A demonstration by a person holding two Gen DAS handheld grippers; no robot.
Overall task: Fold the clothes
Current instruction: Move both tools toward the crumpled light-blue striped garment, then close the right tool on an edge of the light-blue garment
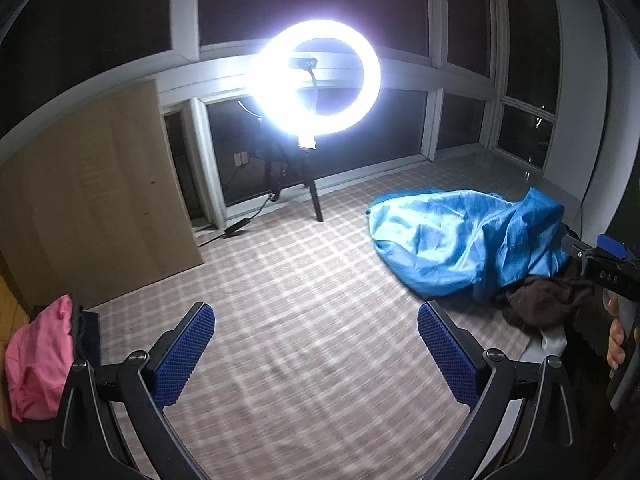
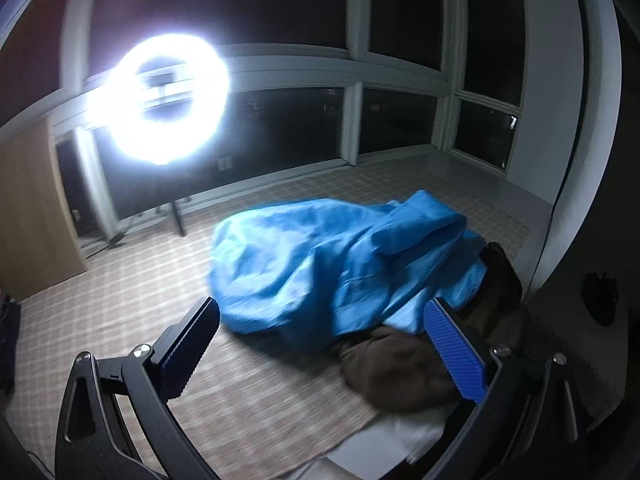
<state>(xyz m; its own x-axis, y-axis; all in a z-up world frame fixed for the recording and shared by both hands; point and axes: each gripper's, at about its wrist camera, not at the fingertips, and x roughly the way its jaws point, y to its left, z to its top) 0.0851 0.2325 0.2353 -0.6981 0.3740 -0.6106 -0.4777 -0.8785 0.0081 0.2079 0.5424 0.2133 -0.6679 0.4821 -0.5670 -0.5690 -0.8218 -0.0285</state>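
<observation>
Here, my left gripper (image 1: 316,354) and right gripper (image 2: 322,350) both hung spread wide and empty above the checked bedcover (image 1: 280,280), lit by a ring light (image 1: 318,78). The crumpled blue garment (image 2: 332,256) lay heaped at the right, partly over a brown garment (image 2: 396,364); a pink one (image 1: 38,356) sat bunched at the left edge, apparently kept apart.

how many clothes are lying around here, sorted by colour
blue: 1, the crumpled blue garment on the checked mat
brown: 1, the brown garment partly tucked under the blue one
pink: 1, the pink garment at the far left
white: 1, a white cloth under the brown one, mostly hidden
total: 4
</observation>
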